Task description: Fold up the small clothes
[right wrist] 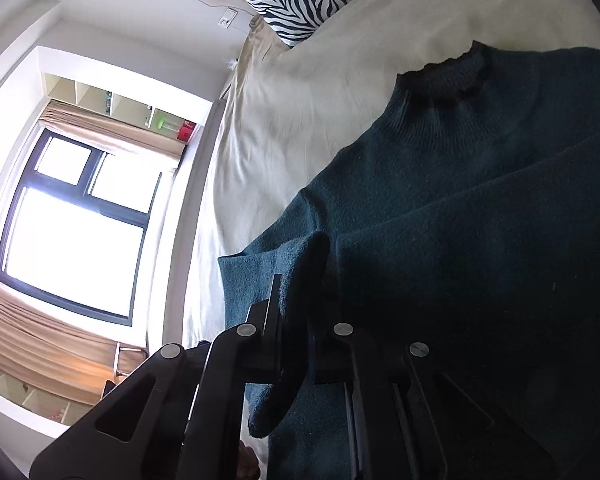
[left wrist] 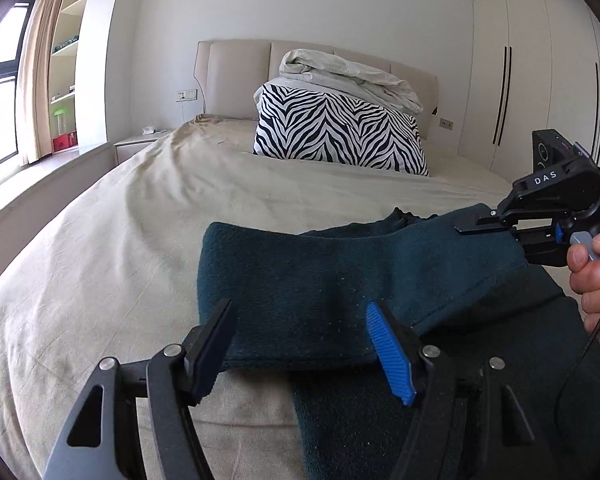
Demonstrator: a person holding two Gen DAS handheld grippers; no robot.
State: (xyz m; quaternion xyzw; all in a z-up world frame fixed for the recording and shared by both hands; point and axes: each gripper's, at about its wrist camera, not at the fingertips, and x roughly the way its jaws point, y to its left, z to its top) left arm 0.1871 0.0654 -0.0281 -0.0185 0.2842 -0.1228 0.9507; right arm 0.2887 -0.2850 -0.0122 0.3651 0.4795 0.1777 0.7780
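The bed [left wrist: 100, 248] carries a dark green sweater [left wrist: 320, 272], spread near its foot with the collar toward the zebra pillow [left wrist: 340, 132]. The step seems to be folding a sleeve across the body. The right tongs [right wrist: 296, 320] pinch a fold of the sweater. The left tongs [left wrist: 300, 344] stand wide open, holding nothing. Next, the fold probably must be laid flat and released.

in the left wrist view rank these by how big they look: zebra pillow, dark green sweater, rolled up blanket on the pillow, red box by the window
1. dark green sweater, though it lies nearest the camera, which inflates it
2. zebra pillow
3. rolled-up blanket, not far behind the pillow
4. red box, far the smallest and farthest off
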